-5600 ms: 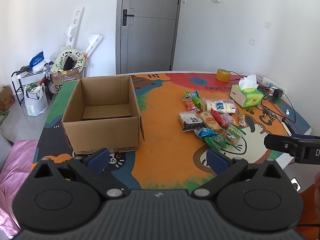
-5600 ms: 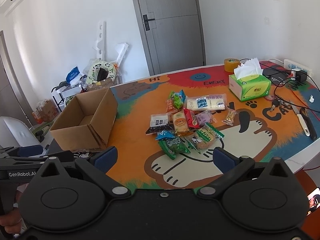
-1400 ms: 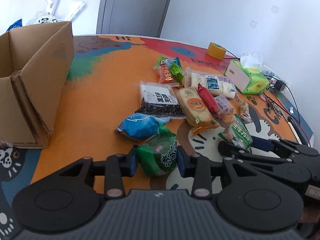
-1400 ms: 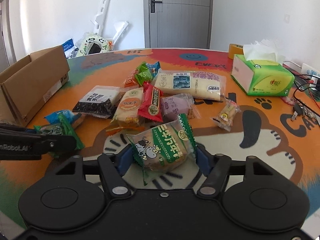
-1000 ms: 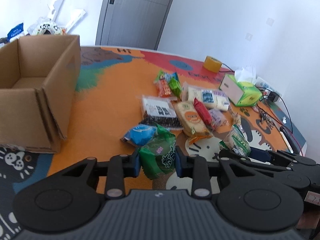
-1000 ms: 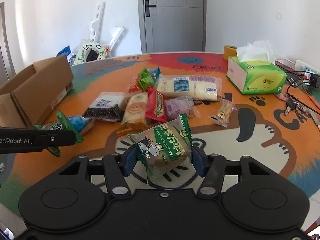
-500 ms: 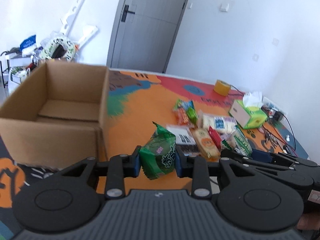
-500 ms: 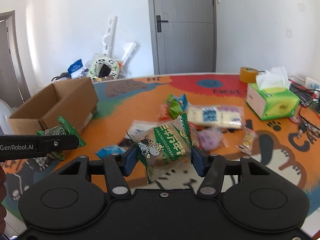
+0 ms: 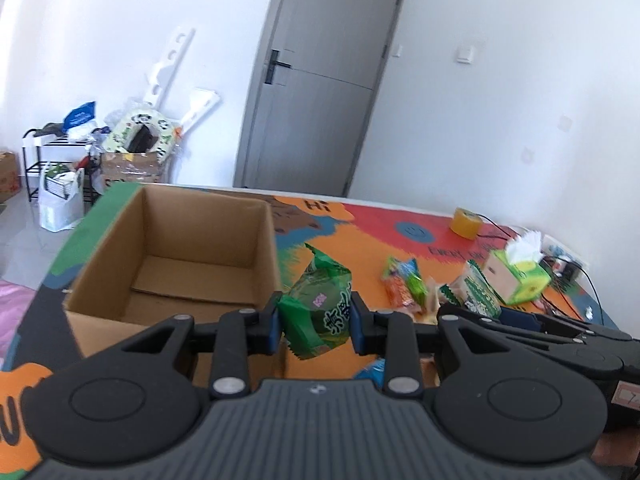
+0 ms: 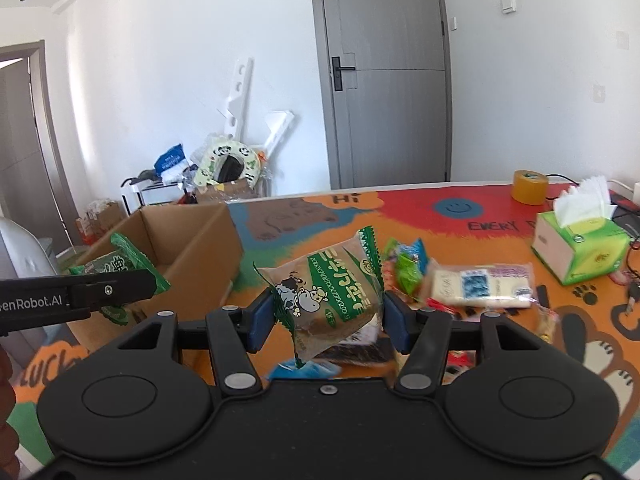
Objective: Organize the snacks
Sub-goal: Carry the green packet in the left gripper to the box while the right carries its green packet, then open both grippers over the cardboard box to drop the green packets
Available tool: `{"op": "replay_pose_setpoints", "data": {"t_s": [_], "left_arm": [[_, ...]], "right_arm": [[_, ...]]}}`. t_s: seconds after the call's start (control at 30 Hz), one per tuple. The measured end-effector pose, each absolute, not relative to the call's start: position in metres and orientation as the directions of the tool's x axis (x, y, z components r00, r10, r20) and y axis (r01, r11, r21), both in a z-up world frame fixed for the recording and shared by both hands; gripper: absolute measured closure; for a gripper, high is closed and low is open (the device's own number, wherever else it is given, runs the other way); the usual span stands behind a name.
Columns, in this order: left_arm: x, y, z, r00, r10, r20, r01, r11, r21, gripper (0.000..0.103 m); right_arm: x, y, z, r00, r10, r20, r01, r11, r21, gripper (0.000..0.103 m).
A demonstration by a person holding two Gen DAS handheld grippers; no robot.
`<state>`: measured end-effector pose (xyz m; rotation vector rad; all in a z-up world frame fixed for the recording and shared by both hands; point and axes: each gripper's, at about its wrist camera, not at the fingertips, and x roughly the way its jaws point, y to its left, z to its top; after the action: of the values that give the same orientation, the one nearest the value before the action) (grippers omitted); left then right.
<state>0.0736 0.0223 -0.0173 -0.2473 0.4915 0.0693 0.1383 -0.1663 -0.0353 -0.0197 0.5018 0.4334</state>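
Left wrist view: left tool [image 9: 316, 322] clamped narrowly on a green snack packet [image 9: 320, 312], blue pads pressed into both sides of the wrapper, packet upright and lifted clear of the desk [image 9: 360, 216]. Open cardboard box [image 9: 176, 256] just to the left and beyond, flaps up, bare cardboard floor showing inside. Right tool [image 9: 486, 310] visible at the right edge, gripping a green-and-white packet [image 9: 478, 290]. Beyond, on the colourful cartoon desk cover, a blurred cluster of loose snacks [image 9: 404, 284], a green tissue box [image 9: 518, 276] and a roll of yellow tape [image 9: 464, 222]. Grey door [image 9: 320, 92] in the white wall behind; cluttered rack [image 9: 56, 160] at far left.

Right wrist view: right tool [image 10: 326, 316] closed at a middling width on a bun packet [image 10: 332, 292] printed with green bands and a cartoon cow, pads pressing both ends, packet tilted and held above the desk [image 10: 420, 208]. Left tool [image 10: 120, 286] reaching in from the left edge, green snack packet [image 10: 116, 264] pinched in it, right in front of the cardboard box [image 10: 192, 240]; over the opening or only beside it, impossible to tell. Further right on the desk, a long pale packet [image 10: 476, 284], a small green-and-blue packet [image 10: 404, 264], tissue box [image 10: 580, 248] and tape roll [image 10: 530, 186]. Blue wrapper [image 10: 308, 368] partly hidden below the held bun.
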Motion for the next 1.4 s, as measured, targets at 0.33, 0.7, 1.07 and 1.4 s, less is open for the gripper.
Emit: {"op": "replay_pose_setpoints", "data": {"t_s": [0.33,0.7,1.07,1.4], "left_arm": [[0.074,0.055,-0.009,0.885,0.080,-0.459,-0.193,0.960,-0.204,0.071],[0.083,0.098,-0.016,0.860,0.157,-0.485,-0.291,0.933,-0.213,0.071],[0.103,0.125,-0.027,0.835,0.154,-0.529,-0.314,0.922,-0.227,0.071],[0.094,0.144,-0.026,0.835,0.154,-0.528,-0.346,0.893,-0.287,0.047]], "right_arm": [[0.145,-0.133,-0.030,0.775,0.442,-0.453,-0.451,0.888,0.096,0.047],[0.157,-0.092,-0.028,0.740,0.497,-0.453,-0.510,0.854,0.103,0.047],[0.171,-0.052,-0.032,0.703,0.540,-0.462,-0.551,0.825,0.126,0.047],[0.172,-0.034,-0.035,0.693,0.547,-0.470,-0.559,0.819,0.128,0.047]]}}
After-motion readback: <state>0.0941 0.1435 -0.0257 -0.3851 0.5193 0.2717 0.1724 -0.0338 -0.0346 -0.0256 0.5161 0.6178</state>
